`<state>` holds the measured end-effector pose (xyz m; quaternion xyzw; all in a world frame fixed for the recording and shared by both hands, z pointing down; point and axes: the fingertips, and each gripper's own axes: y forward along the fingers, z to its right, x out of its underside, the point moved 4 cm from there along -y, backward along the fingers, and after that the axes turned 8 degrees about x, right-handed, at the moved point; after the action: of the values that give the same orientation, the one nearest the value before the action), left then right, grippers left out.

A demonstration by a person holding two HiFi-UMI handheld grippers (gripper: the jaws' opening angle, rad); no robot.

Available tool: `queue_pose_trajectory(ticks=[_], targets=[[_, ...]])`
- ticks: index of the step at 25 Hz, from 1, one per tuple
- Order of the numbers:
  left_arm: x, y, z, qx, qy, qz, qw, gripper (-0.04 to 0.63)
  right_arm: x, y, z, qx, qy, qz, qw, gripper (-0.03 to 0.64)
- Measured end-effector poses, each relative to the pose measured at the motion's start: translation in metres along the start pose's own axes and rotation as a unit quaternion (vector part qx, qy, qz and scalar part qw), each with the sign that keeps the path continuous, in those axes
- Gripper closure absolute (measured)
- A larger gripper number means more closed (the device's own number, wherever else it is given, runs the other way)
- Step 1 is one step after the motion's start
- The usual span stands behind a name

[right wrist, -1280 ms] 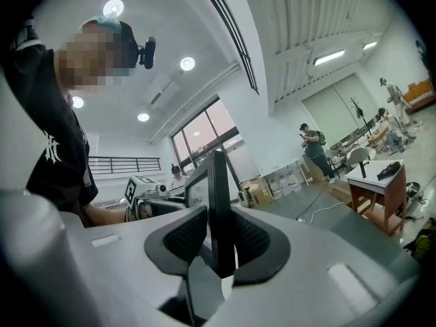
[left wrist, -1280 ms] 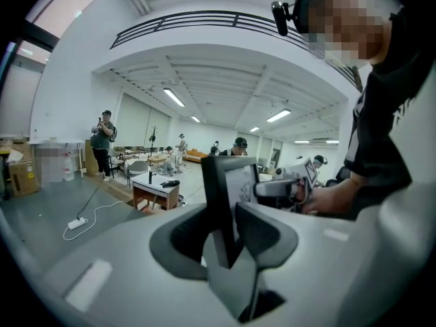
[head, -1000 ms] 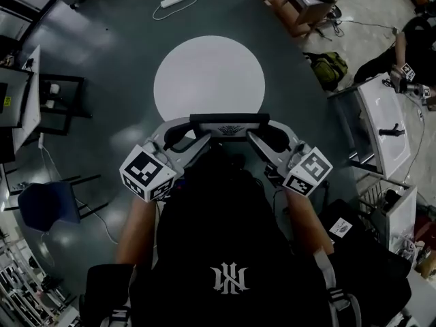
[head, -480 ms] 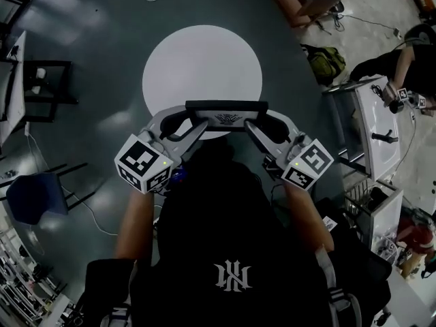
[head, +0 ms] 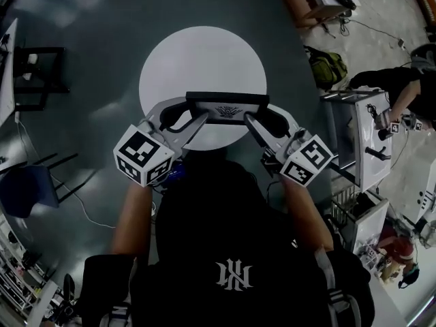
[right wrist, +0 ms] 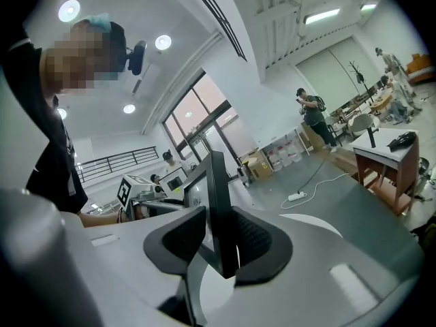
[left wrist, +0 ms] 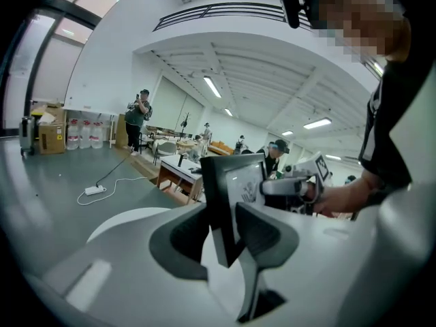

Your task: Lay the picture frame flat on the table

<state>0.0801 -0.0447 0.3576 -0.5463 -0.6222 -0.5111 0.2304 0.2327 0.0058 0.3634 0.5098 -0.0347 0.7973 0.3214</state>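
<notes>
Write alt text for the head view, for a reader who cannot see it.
Seen from above, the left gripper and right gripper hold a dark picture frame by its two ends, jaws closed on it, over the near edge of a round white table. A dark grey floor surrounds the table.

No words or numbers are reading legibly; a white monogram [head: 229, 276] is showing on the person's shirt [head: 204, 223].
</notes>
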Motion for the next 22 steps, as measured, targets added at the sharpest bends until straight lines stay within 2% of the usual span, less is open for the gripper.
queue_pose_trajectory(ticks=[4,9,15,22], targets=[[0.005,0.003,-0.043,-0.006,-0.033,-0.004,0.9994,0.471,-0.001,0.043,0.017,0.005,0.019,-0.03,0.999,0.502],[0.017,0.007,-0.093,-0.011,-0.073,-0.004,0.9973,0.471,0.001,0.091,0.035,0.013,0.017,-0.06,0.998,0.497],[0.039,0.019,-0.129,-0.027,-0.119,-0.004,0.9926,0.469,0.014,0.128,0.06,0.022,0.019,-0.09,0.996,0.488],[0.081,0.044,-0.164,-0.059,-0.172,-0.029,0.9828,0.466,0.052,0.163,0.099,0.012,0.037,-0.129,0.991,0.482]])
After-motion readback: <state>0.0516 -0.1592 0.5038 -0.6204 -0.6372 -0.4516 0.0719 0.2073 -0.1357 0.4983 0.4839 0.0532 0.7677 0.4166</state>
